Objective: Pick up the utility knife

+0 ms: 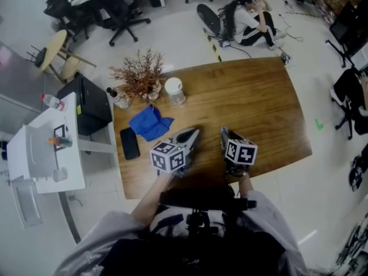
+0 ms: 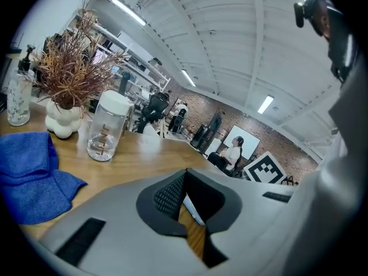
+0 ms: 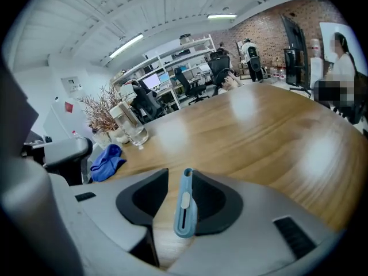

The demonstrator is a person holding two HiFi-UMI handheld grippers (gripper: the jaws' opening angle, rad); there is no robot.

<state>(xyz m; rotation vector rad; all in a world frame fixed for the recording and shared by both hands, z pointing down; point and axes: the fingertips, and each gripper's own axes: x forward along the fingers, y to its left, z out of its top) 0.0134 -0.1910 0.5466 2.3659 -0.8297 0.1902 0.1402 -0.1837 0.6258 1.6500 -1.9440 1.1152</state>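
Straddles the light, stiff utility knife (image 3: 186, 211), likely best pinched mid-handle, with right gripper (image 3: 178, 177) fingers apart and left gripper (image 2: 185, 174) fingers together.

Open-plan office: swivel chairs (image 1: 123, 17), monitor-laden shelves (image 3: 172, 65), wooden table (image 1: 247, 102), ceiling strip lights (image 2: 129, 11), brick wall (image 3: 261, 27).

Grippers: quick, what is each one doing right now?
Left gripper: shut, holding nothing.
Right gripper: open, utility knife between its jaws, not clamped.
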